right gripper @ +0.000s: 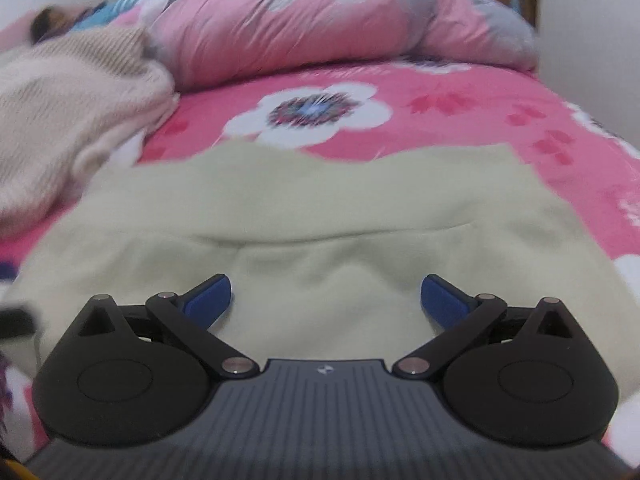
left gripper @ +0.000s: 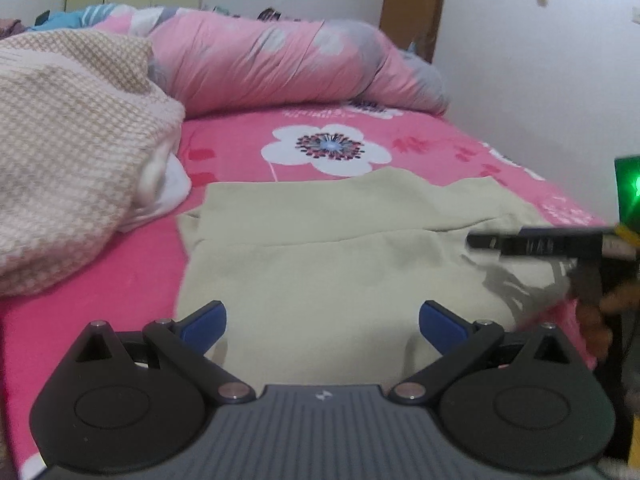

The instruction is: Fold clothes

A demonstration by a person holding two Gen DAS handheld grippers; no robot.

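A pale beige garment [left gripper: 332, 248] lies partly folded on the pink flowered bed sheet [left gripper: 248, 140]; a fold edge runs across its middle. My left gripper [left gripper: 322, 324] is open and empty, low over the garment's near edge. My right gripper [right gripper: 326, 300] is open and empty, also over the near part of the same garment [right gripper: 304, 216]. The right gripper shows from the side in the left wrist view [left gripper: 536, 242], at the garment's right edge, held by a hand.
A beige knitted blanket [left gripper: 68, 152] is heaped at the left, touching the garment's far left corner area. A rolled pink quilt [left gripper: 288, 60] lies across the back. A white wall [left gripper: 540, 80] borders the bed on the right.
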